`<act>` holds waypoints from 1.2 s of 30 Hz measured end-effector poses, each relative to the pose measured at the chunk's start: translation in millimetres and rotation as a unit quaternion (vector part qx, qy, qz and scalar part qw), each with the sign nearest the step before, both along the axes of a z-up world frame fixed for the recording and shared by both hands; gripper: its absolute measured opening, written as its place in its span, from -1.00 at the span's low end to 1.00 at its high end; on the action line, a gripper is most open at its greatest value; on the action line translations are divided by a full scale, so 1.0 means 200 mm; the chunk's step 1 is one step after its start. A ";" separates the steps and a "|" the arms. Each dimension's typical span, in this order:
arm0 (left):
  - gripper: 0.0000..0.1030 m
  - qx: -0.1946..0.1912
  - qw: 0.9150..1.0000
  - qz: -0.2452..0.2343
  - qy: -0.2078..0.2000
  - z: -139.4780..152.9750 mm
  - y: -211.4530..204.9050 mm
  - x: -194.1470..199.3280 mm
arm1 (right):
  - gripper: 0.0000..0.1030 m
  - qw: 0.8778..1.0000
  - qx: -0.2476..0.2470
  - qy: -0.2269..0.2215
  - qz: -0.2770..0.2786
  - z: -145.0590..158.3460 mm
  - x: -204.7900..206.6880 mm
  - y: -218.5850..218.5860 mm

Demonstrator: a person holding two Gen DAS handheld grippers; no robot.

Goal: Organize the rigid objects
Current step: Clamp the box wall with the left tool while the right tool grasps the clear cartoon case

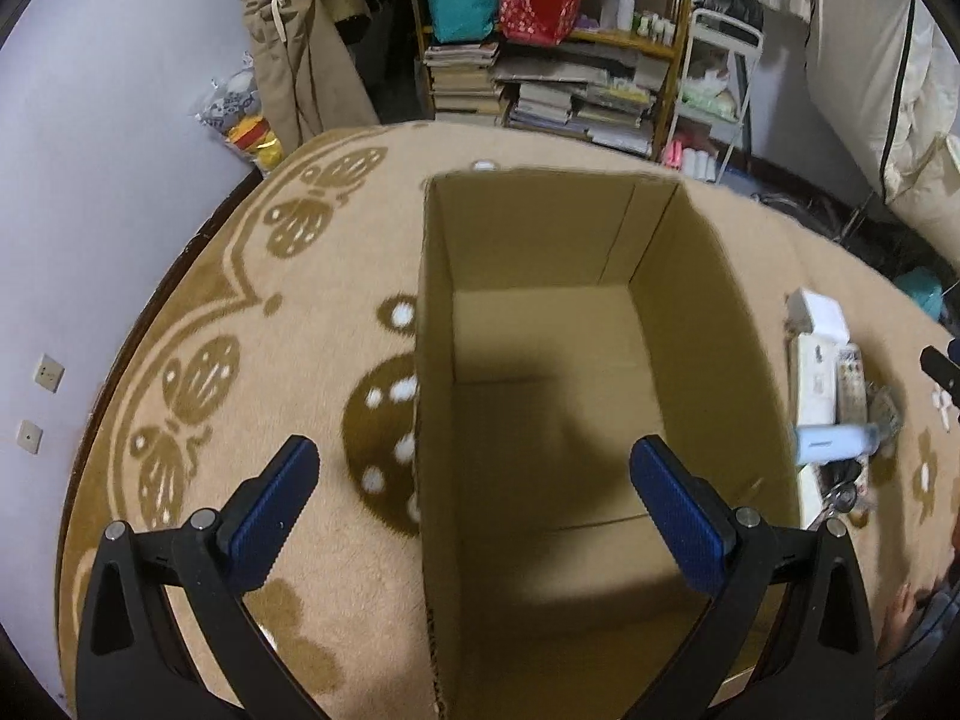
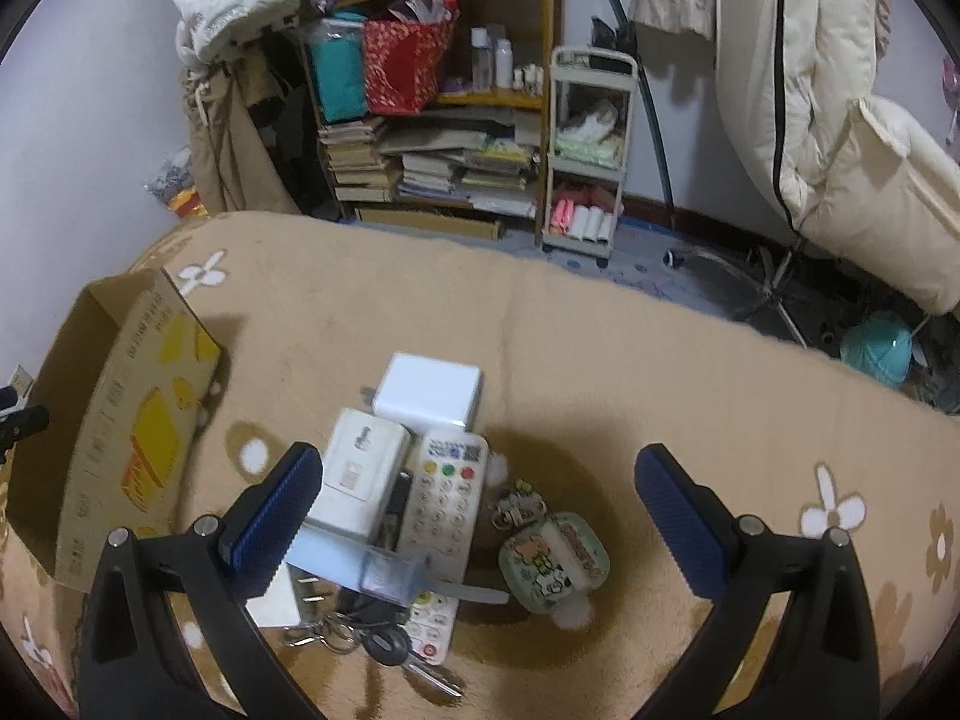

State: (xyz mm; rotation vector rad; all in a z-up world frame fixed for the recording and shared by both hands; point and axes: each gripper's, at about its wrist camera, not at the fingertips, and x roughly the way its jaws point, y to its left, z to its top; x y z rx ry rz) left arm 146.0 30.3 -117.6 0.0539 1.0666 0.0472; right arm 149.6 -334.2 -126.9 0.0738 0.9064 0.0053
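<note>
small items sit in a pile (image 2: 408, 516) on the blanket (image 2: 600, 360), just right of the cardboard box (image 1: 690, 300). left gripper (image 1: 474, 498) hangs wide open over the box, holding nothing. right gripper (image 2: 480, 504) hangs wide open over the pile, holding nothing.

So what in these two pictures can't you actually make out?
- Cardboard box, left wrist view: its near end runs off the bottom edge.
- Keys, right wrist view: partly hidden under the clear blue case and the left finger.
- Remote control, right wrist view: button labels too small.
- Print on the box's side, right wrist view: too blurred.
</note>
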 end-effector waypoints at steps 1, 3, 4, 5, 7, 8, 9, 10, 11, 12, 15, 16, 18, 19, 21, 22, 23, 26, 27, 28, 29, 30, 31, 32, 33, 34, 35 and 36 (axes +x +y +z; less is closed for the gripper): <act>0.99 -0.004 1.000 0.005 0.002 -0.01 0.01 -0.01 | 1.00 1.000 0.000 0.003 -0.004 -0.02 0.00 -0.01; 0.97 -0.011 1.000 0.012 0.011 -0.03 0.03 -0.01 | 1.00 1.000 0.001 0.012 -0.008 -0.06 0.01 -0.03; 0.92 -0.013 1.000 0.016 0.015 -0.04 0.03 -0.01 | 1.00 1.000 0.000 0.015 -0.009 -0.07 0.01 -0.04; 0.86 -0.014 1.000 0.018 0.019 -0.05 0.04 -0.01 | 1.00 1.000 -0.002 0.021 -0.011 -0.10 0.01 -0.05; 0.81 -0.016 0.999 0.021 0.029 -0.07 0.04 -0.01 | 1.00 0.999 -0.003 0.030 -0.013 -0.13 0.02 -0.05; 0.81 -0.018 0.999 0.020 0.031 -0.09 0.04 -0.02 | 1.00 0.999 -0.003 0.037 -0.013 -0.16 0.02 -0.06; 0.81 -0.019 0.999 0.018 0.032 -0.09 0.03 -0.02 | 1.00 0.999 -0.003 0.041 -0.013 -0.18 0.02 -0.07; 0.81 -0.018 0.999 0.017 0.034 -0.10 0.03 -0.02 | 1.00 0.999 -0.003 0.046 -0.013 -0.20 0.03 -0.07; 0.81 -0.015 0.999 0.016 0.036 -0.11 0.03 -0.02 | 1.00 0.998 -0.005 0.053 -0.017 -0.22 0.03 -0.08; 0.80 -0.010 0.999 0.016 0.038 -0.12 0.02 -0.02 | 1.00 0.998 -0.007 0.055 -0.020 -0.23 0.03 -0.08; 0.65 -0.006 0.999 0.016 0.049 -0.14 0.02 -0.02 | 0.99 0.997 -0.001 0.068 -0.024 -0.27 0.04 -0.10; 0.57 -0.005 0.998 0.017 0.053 -0.14 0.02 -0.02 | 0.94 0.997 0.000 0.071 -0.025 -0.28 0.04 -0.11; 0.42 -0.005 0.998 0.018 0.057 -0.15 0.03 -0.02 | 0.86 0.996 0.006 0.080 -0.024 -0.31 0.04 -0.12; 0.30 -0.008 0.998 0.018 0.061 -0.16 0.03 -0.02 | 0.74 0.996 0.012 0.086 -0.021 -0.32 0.04 -0.12; 0.10 -0.019 0.997 0.017 0.075 -0.18 0.03 -0.01 | 0.53 0.995 0.025 0.095 -0.019 -0.35 0.04 -0.14; -0.04 -0.025 0.997 0.015 0.078 -0.18 0.03 -0.01 | 0.51 0.995 0.025 0.095 -0.022 -0.35 0.04 -0.14; -0.16 -0.026 0.996 0.012 0.080 -0.18 0.03 -0.02 | 0.50 0.995 0.025 0.094 -0.022 -0.35 0.04 -0.14; -0.48 -0.008 0.996 0.009 0.087 -0.20 0.01 -0.01 | 0.50 0.995 0.022 0.095 -0.022 -0.36 0.04 -0.14; -0.51 -0.005 0.996 0.010 0.089 -0.21 0.01 -0.02 | 0.50 0.995 0.017 0.096 -0.023 -0.36 0.04 -0.13; -0.57 -0.003 0.996 0.013 0.088 -0.21 0.02 -0.02 | 0.50 0.995 0.010 0.099 -0.022 -0.36 0.04 -0.13; -0.64 -0.004 0.996 0.017 0.086 -0.21 0.03 -0.02 | 0.50 0.995 0.000 0.101 -0.022 -0.37 0.04 -0.12; -0.67 -0.007 0.996 0.024 0.086 -0.21 0.04 -0.02 | 0.50 0.995 -0.006 0.102 -0.023 -0.37 0.04 -0.12; -0.75 -0.012 0.996 0.031 0.086 -0.21 0.05 -0.01 | 0.50 0.994 -0.009 0.106 -0.024 -0.38 0.04 -0.12; -0.77 -0.016 0.996 0.035 0.086 -0.21 0.06 -0.01 | 0.50 0.993 -0.008 0.113 -0.027 -0.39 0.04 -0.13; -0.78 -0.019 0.995 0.037 0.086 -0.21 0.07 -0.01 | 0.50 0.992 -0.003 0.121 -0.030 -0.40 0.05 -0.14; -0.80 -0.018 0.996 0.037 0.085 -0.21 0.07 -0.01 | 0.50 0.991 0.001 0.128 -0.035 -0.42 0.05 -0.15; -0.82 -0.013 0.996 0.035 0.084 -0.21 0.07 -0.01 | 0.50 0.991 0.006 0.130 -0.038 -0.43 0.05 -0.16; -0.83 -0.006 0.996 0.033 0.082 -0.21 0.06 -0.01 | 0.50 0.991 0.008 0.131 -0.040 -0.45 0.05 -0.16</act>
